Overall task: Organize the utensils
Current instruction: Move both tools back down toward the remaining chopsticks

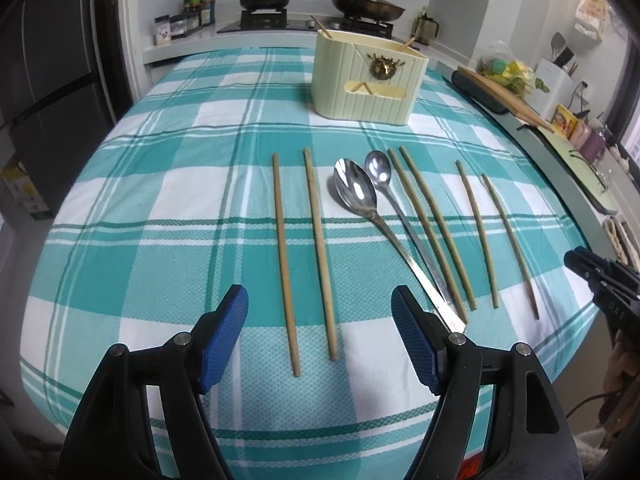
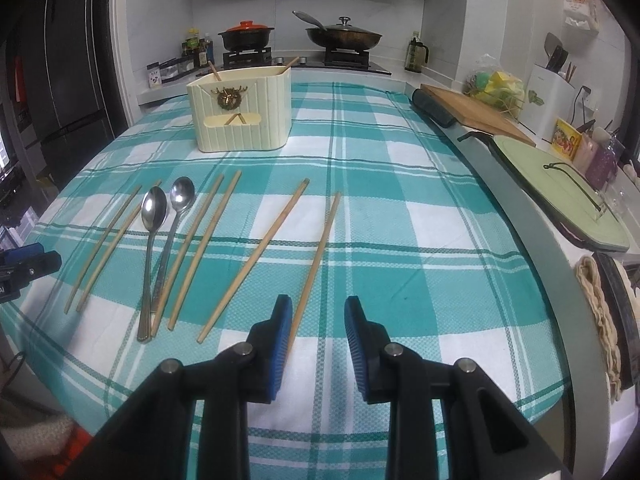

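Left gripper (image 1: pixel 320 336) open above chopsticks (image 1: pixel 318 252); spoons (image 1: pixel 356 190) beside.

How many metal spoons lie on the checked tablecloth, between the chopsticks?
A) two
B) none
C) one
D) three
A: two metal spoons, a larger spoon and a smaller spoon, lie side by side on the tablecloth, with loose chopsticks on both sides of them.
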`<state>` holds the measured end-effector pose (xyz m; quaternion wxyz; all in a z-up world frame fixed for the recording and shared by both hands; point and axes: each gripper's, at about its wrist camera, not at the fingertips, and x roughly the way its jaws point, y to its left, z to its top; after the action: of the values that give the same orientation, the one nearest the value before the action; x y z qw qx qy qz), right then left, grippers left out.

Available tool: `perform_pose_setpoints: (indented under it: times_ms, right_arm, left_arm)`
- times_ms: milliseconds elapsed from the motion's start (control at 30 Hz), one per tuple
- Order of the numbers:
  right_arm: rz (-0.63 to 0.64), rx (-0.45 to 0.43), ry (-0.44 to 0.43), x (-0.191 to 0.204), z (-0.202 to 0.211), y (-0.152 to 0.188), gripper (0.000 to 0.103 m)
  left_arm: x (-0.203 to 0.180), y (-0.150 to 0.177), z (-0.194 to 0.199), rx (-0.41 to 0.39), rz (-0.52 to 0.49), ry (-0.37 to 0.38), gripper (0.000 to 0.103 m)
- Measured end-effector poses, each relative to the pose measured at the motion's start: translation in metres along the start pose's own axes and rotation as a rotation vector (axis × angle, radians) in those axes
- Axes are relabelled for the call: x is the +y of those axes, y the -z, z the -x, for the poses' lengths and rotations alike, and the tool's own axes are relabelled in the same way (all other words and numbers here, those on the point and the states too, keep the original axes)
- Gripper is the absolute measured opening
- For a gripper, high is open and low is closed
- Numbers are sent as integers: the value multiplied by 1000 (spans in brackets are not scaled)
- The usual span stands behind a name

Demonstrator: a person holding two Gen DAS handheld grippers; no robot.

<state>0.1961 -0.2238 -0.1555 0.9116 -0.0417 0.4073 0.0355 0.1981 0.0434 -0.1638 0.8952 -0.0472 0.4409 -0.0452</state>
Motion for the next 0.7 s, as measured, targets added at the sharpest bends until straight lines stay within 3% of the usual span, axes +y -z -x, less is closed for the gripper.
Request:
perform_pose_setpoints:
  times_ms: [700]
  right_arm:
    - [52,10,34,10,-5,-4,29]
  left_arm:
    - [20,4,-10,28,60,-26,78]
